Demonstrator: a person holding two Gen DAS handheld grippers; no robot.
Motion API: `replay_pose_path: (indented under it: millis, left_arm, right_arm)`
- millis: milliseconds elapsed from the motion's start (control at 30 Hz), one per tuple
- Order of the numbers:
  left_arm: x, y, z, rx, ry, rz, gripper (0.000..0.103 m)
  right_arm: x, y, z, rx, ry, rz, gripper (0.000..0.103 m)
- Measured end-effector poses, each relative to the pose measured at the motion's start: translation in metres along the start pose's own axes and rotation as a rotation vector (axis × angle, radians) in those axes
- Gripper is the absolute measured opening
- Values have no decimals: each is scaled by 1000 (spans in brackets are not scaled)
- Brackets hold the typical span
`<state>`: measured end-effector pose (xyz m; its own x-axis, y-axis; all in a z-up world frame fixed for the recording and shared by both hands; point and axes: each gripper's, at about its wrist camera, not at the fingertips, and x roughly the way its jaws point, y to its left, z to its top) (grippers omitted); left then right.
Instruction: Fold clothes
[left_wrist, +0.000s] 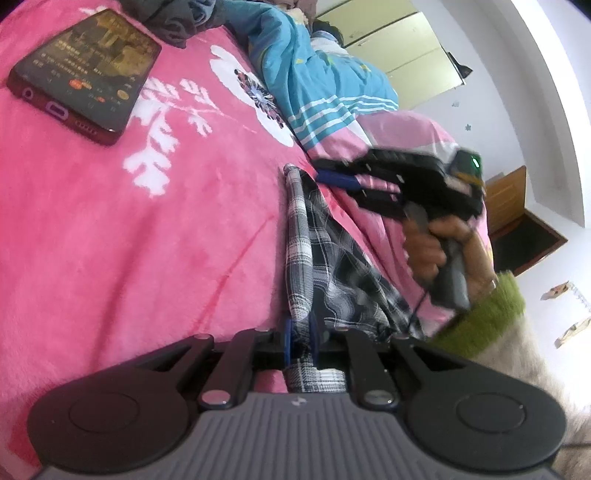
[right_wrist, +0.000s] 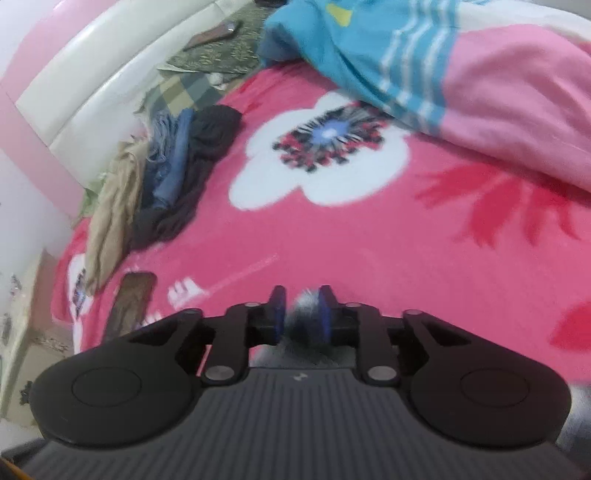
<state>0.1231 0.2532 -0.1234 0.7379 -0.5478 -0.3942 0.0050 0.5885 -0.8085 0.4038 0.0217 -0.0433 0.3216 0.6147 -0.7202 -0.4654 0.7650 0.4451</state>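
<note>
Gripping plaid cloth (left_wrist: 325, 258), both claws work beside a phone (left_wrist: 85, 70) and striped quilt (left_wrist: 317, 85).

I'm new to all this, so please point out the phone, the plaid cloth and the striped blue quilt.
phone (left_wrist: 92, 70): left wrist view, middle of its screen.
plaid cloth (left_wrist: 332, 254): left wrist view, its spread middle.
blue quilt (right_wrist: 369, 48): right wrist view, its blue part beside the stripes.

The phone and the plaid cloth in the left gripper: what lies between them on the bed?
In the left wrist view, only bare pink blanket with white leaf print separates the phone from the plaid cloth.
</note>
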Motion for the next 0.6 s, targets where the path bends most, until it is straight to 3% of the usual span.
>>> replay_pose_path:
  millis: [200, 433, 600]
  left_arm:
    - [-2, 2, 0, -9, -23, 4, 13]
    - [0, -4, -1, 23, -53, 48, 13]
    - [-5, -12, -3, 77, -109, 104, 13]
  right_arm:
    - [-83, 1, -61, -42, -70, 18, 32]
    - [-130, -14, -190, -108, -48, -144, 33]
    - [-162, 1, -255, -140, -150, -157, 41]
